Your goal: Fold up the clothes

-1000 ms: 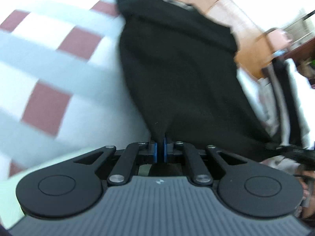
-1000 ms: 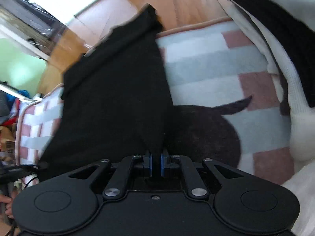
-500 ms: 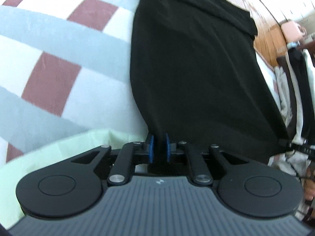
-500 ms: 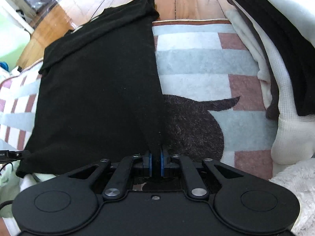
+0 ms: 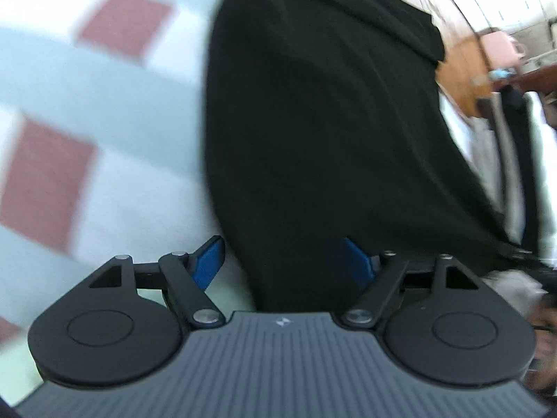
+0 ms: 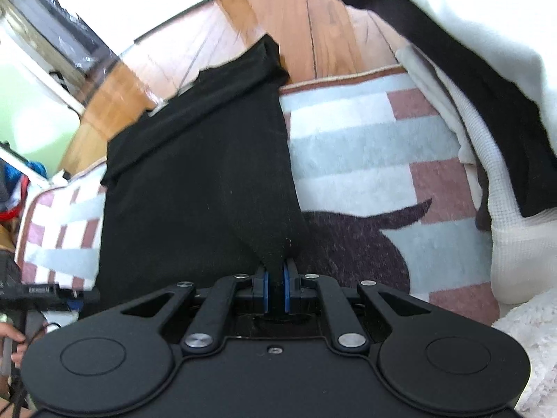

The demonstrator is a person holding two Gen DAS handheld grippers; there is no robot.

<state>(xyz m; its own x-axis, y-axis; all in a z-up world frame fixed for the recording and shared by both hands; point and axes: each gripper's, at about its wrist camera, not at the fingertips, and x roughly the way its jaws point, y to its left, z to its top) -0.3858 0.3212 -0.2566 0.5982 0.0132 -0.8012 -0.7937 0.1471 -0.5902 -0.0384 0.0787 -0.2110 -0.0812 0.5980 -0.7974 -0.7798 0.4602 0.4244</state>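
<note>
A black garment (image 5: pixel 320 111) lies stretched over a checked blanket (image 5: pixel 104 104) of grey, white and dusty red. My left gripper (image 5: pixel 283 261) stands open, its blue pads wide apart on either side of the garment's near edge, which lies loose between them. In the right wrist view the same black garment (image 6: pixel 195 174) runs away from me toward the wooden floor. My right gripper (image 6: pixel 275 287) is shut on its near corner, and the cloth pulls up into a taut ridge there.
A white knit cloth (image 6: pixel 515 237) and a black garment (image 6: pixel 470 97) are piled at the blanket's right side. Wooden floor (image 6: pixel 313 28) lies beyond the blanket (image 6: pixel 365 146). The left gripper's body and a hand (image 6: pixel 10 334) show at the lower left.
My left gripper has opened and let go of the garment's edge. The right gripper stays shut on its corner. Both views have shifted slightly.
</note>
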